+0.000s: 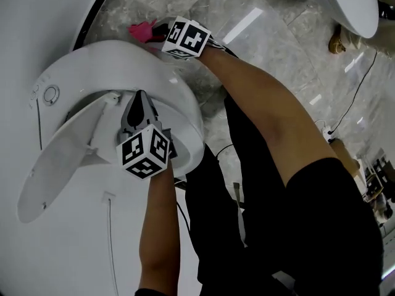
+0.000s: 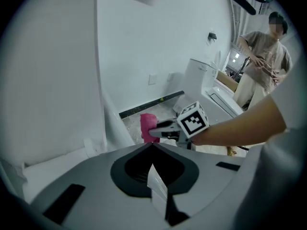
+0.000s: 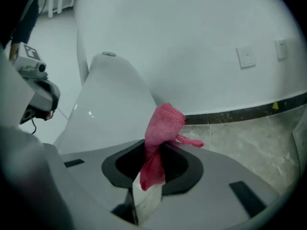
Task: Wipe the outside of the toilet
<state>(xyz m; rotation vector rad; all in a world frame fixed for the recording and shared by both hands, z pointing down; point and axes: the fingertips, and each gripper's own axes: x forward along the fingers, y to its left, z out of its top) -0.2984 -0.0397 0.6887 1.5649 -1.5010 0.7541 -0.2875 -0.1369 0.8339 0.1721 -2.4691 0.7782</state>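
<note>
Toilet [image 1: 182, 97] sits white on the marble floor [image 1: 259, 17] beneath me. My right claw [image 1: 162, 32] grips a pink cloth [image 3: 163, 126] just beside its outer side, while my left claw [image 1: 140, 97], pinched together and empty, hovers over its top.

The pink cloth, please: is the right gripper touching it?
Touching. The right gripper view shows the right gripper with jaws shut on the pink cloth, whose bunch sticks out ahead.
</note>
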